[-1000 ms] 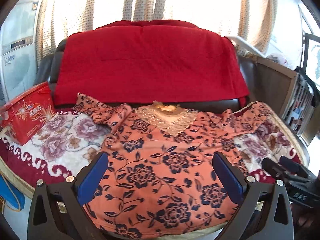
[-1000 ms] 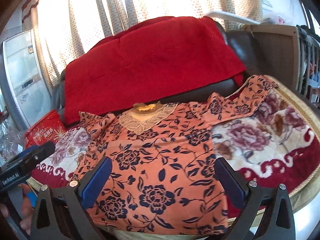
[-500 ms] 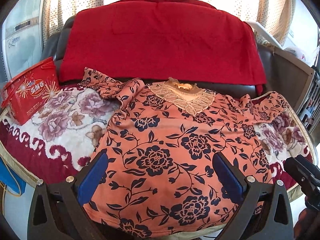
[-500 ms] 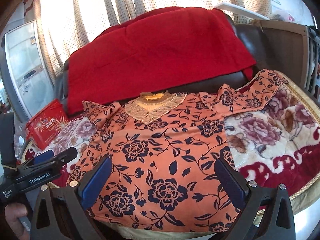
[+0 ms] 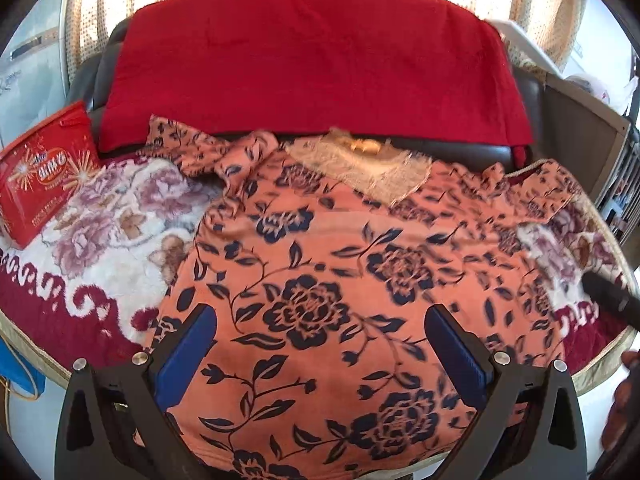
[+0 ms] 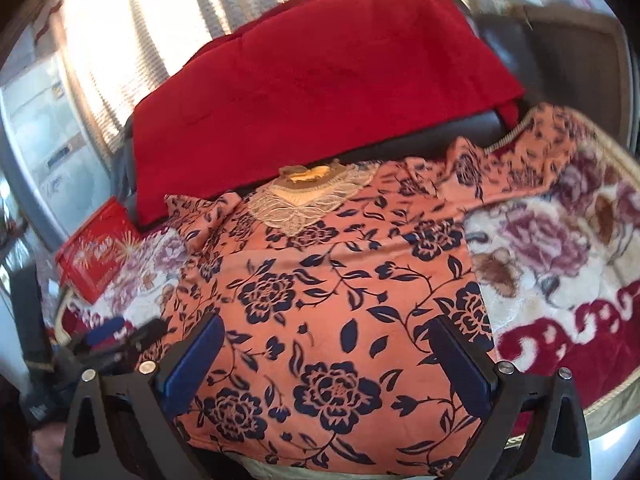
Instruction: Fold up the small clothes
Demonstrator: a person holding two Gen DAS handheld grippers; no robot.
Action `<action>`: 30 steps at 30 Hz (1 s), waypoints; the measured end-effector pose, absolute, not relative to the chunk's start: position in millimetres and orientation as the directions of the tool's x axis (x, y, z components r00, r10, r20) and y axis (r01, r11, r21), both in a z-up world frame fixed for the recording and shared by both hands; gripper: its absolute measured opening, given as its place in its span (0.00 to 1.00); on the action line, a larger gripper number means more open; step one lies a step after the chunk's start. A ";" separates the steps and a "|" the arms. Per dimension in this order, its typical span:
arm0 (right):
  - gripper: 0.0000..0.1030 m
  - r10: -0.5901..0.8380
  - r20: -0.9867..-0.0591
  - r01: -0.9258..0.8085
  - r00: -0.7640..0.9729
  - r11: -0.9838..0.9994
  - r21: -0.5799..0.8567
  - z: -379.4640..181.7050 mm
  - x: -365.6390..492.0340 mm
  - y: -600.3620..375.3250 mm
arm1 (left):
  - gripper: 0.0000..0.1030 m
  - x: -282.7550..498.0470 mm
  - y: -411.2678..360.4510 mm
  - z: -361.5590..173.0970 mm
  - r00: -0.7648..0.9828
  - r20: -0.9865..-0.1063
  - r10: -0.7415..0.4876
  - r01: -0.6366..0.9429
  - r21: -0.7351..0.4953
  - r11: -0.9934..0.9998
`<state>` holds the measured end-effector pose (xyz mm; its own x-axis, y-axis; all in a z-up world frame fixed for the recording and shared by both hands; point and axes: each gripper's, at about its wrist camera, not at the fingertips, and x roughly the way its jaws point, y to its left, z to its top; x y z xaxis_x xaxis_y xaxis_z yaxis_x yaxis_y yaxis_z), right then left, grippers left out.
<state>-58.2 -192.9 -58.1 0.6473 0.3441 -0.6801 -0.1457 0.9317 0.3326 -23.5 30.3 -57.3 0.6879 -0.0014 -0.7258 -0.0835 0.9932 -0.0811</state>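
Observation:
An orange top with a dark blue flower print lies spread flat on a flowered blanket, its lace collar toward the sofa back and both sleeves stretched out sideways. My left gripper hovers open over the lower middle of the top, nothing between its blue pads. My right gripper is open too, above the hem area slightly right of centre. The left gripper's tip shows at the left edge of the right wrist view.
A red blanket drapes the dark sofa back. A red tin box stands on the flowered blanket at the left. Curtains hang behind, and a wooden cabinet is to the right. A hand shows at the right edge.
Both grippers have moved forward and lower toward the top, which now fills more of each view. Both stayed open.

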 end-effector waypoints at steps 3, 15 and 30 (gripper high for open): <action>1.00 0.339 -0.685 -0.080 0.645 0.922 0.380 -66.4 -44.2 -214.8 | 1.00 -16.6 38.3 -69.6 0.670 -0.742 0.010 -0.104 -0.080 0.991; 1.00 0.194 -0.584 0.126 0.788 0.879 0.461 -60.6 33.2 -348.6 | 1.00 10.3 50.3 -87.7 0.640 -0.768 0.023 -0.146 -0.092 0.985; 0.89 0.045 -0.611 0.421 0.790 0.686 0.594 -79.9 182.4 -525.7 | 1.00 23.5 41.0 -92.2 0.641 -0.767 0.009 -0.114 -0.084 0.990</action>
<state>182.4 -525.7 -79.9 0.7900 0.0447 -0.6115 0.4206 0.6861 0.5936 23.5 41.0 -92.2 0.6415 0.0092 -0.7671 -0.1145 0.9899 -0.0838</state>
